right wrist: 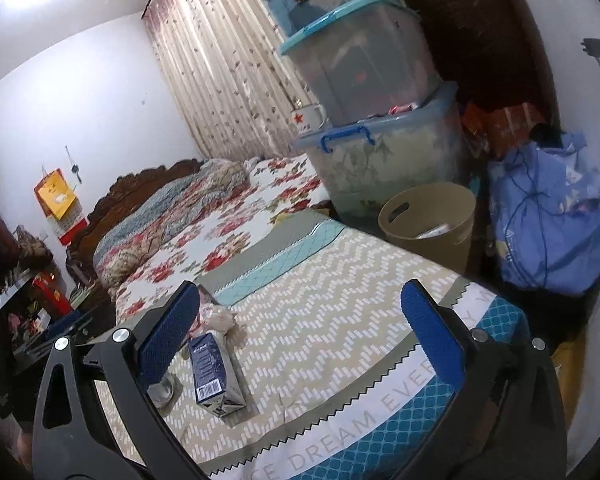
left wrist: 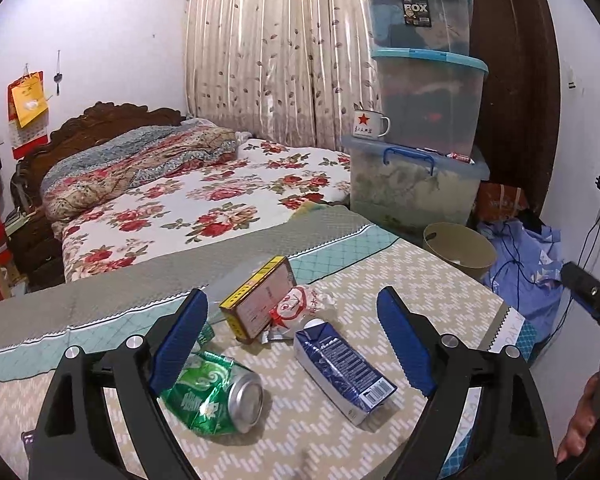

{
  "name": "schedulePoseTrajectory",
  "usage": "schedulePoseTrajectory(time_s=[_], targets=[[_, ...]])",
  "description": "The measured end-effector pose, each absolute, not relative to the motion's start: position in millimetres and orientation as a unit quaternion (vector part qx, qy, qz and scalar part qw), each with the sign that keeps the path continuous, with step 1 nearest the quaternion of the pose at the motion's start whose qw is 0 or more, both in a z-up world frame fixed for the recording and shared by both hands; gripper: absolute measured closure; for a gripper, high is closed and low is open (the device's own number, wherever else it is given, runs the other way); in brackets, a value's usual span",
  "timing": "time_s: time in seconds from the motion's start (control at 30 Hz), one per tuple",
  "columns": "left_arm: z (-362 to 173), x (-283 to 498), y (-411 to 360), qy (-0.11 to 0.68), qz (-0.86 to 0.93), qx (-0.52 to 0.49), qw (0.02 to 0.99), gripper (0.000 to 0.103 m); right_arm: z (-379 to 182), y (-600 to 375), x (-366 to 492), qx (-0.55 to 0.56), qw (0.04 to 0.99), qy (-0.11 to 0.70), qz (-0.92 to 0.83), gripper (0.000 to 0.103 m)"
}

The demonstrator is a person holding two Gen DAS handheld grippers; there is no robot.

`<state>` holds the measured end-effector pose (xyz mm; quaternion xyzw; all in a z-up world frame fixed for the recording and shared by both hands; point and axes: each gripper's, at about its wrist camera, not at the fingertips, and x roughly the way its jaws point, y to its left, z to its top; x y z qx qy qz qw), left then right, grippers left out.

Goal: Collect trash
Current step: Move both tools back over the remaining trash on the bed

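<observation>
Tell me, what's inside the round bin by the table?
The bin holds some pale rubbish, maybe paper, on the side that shows. Its near wall hides the bottom, so anything else down there cannot be seen.
</observation>
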<state>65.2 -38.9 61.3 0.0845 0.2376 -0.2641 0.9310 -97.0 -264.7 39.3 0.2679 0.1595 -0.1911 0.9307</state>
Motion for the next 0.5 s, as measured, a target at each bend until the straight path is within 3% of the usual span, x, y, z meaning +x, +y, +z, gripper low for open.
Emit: schedulePoseTrajectory(time_s=[0.23,0.5], targets=[[69.7,68.1,-6.2,0.213,-0.233,0.088,0.945,0.02,39.4,-259.5,-99.2,0.254,0.936,0.157,-0.188,0.003],[57.3,103.9,70.7,0.25,-0.167,0.034,0.953,0.021,35.7,-228.7,-85.8,0.174,0.957,0.165,-0.161,0.005]])
